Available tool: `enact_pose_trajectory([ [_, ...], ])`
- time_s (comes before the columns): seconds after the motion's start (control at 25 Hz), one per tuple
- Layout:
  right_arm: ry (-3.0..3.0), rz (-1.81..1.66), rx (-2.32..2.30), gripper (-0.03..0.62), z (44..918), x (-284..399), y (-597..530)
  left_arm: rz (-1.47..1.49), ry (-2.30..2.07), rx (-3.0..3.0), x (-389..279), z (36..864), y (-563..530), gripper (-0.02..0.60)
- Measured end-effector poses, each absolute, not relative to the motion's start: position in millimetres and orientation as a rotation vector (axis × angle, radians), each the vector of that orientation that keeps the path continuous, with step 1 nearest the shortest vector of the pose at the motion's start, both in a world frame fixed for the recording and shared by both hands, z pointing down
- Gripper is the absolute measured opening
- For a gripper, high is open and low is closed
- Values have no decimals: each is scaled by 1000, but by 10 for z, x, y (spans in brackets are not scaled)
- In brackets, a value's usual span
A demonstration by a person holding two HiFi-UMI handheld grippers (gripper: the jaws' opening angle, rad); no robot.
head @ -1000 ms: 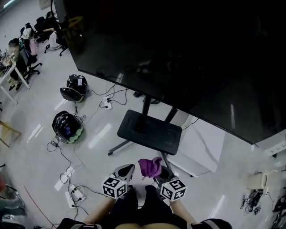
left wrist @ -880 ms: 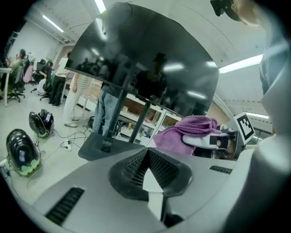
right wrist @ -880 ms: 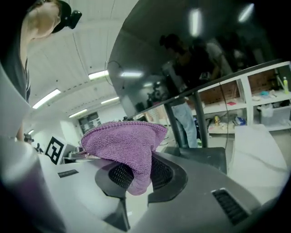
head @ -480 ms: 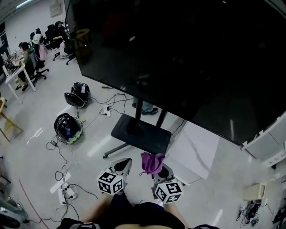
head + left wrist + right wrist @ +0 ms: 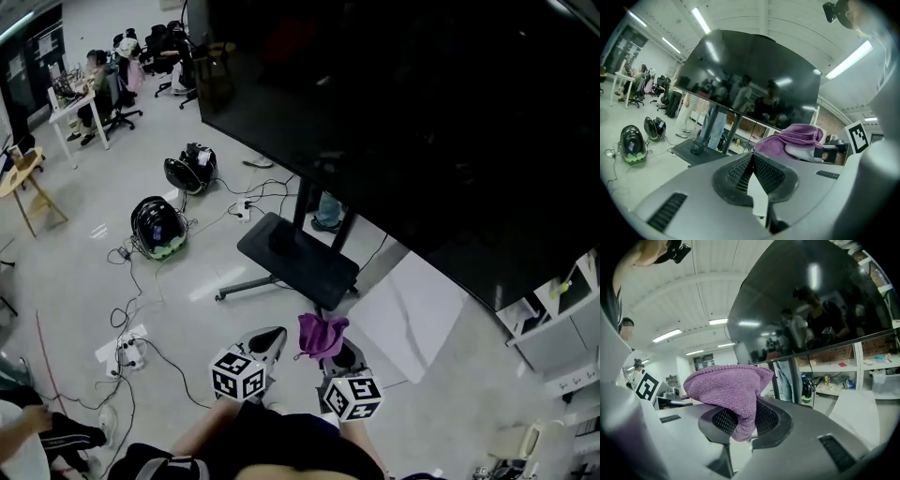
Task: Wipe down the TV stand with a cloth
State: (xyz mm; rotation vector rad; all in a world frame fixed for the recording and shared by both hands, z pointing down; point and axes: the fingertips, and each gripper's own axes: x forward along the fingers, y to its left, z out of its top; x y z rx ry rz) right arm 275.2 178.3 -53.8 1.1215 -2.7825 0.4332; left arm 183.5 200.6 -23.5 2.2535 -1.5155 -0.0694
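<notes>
A large black TV stands on a stand whose black base shelf rests on the floor ahead of me; the shelf also shows in the left gripper view. My right gripper is shut on a purple cloth, which bunches up above its jaws. My left gripper is beside it, shut with nothing between its pads. Both grippers are short of the shelf, low in the head view.
Two black helmets and power strips with cables lie on the floor to the left. A white board leans at the stand's right. White shelving stands far right. People sit at desks at the far left.
My head view has swung, so the TV and stand sit more to the right and further away. Both grippers stay side by side, with the cloth still held.
</notes>
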Motion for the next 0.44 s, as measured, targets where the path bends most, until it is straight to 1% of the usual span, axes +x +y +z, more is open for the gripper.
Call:
enact_pose_trajectory([
  [0.24, -2782, 415, 1067, 77, -546, 2668, 1943, -84, -1550, 2248, 1735, -311, 2134, 6],
  [0.44, -2770, 409, 1050, 77, -492, 2735, 2065, -47, -1538, 2252, 1842, -237, 2233, 6],
])
